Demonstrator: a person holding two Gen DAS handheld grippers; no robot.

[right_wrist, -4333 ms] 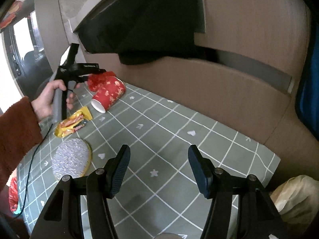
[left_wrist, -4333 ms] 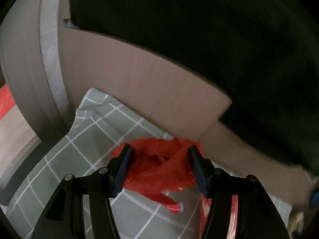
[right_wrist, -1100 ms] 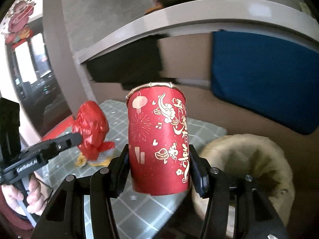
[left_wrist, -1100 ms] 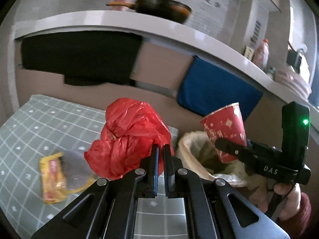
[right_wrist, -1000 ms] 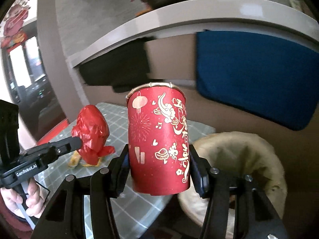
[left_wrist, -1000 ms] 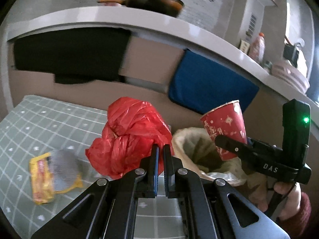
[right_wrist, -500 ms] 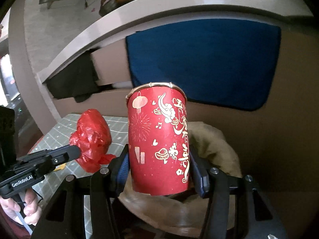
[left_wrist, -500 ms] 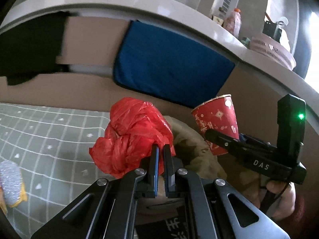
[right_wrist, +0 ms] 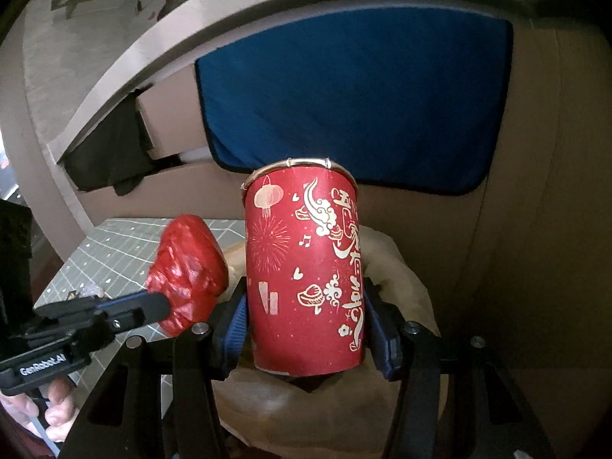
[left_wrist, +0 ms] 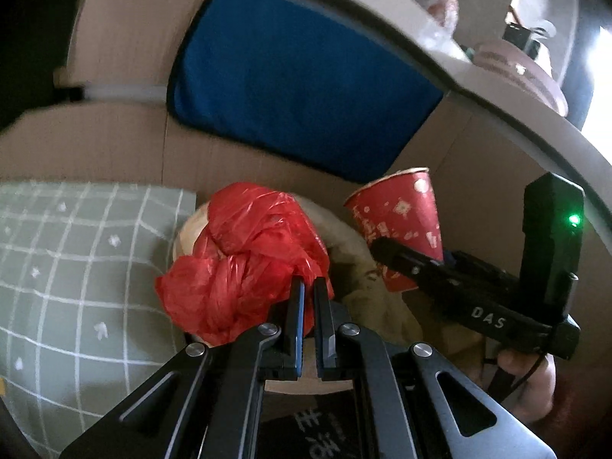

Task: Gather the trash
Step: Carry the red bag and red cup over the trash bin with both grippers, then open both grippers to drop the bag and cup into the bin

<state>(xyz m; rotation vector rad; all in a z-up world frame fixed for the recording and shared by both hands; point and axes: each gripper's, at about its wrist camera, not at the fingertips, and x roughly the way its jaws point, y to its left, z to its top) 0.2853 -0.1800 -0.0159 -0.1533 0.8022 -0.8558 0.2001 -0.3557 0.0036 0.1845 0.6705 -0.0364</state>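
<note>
The red bag point(left_wrist: 244, 264) hangs pinched in the left gripper point(left_wrist: 309, 287) over the beige bin point(left_wrist: 359, 256). Beside it, the right gripper point(right_wrist: 306, 329) clamps an upright red cup point(right_wrist: 304, 267) above the same bin, past the checked tablecloth point(left_wrist: 69, 252).

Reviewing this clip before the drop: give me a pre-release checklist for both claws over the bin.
1. Left claw pinching the crumpled red plastic bag: ok.
2. Right claw clamped on the red paper cup with gold print: ok.
3. Bag in front of the beige-lined trash bin's mouth: ok.
4. Cup in front of the bin: ok.
5. Room left inside the bin: cannot tell.
</note>
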